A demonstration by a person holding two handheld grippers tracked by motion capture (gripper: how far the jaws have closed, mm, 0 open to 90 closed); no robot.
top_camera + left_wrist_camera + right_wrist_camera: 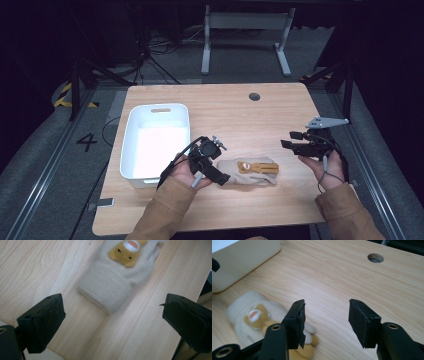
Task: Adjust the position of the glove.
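Note:
A cream knitted mitten [250,172] with a tan bear face lies flat on the wooden table [240,120], near its front edge. My left gripper [215,172] hovers at the mitten's cuff end, open. In the left gripper view the ribbed cuff of the mitten [112,287] lies just beyond the wide-apart jaws of this gripper [112,312], and nothing touches the pads. My right gripper [290,140] is held off to the mitten's right, apart from it and pointing left. In the right gripper view this gripper [327,315] is open over bare wood, with the mitten [249,315] at lower left.
A white plastic bin [157,107] stands on the left half of the table, close behind my left hand; its wall [244,257] appears in the right gripper view. A round cable hole [254,96] sits near the far edge. Cables and a desk frame lie beyond the table.

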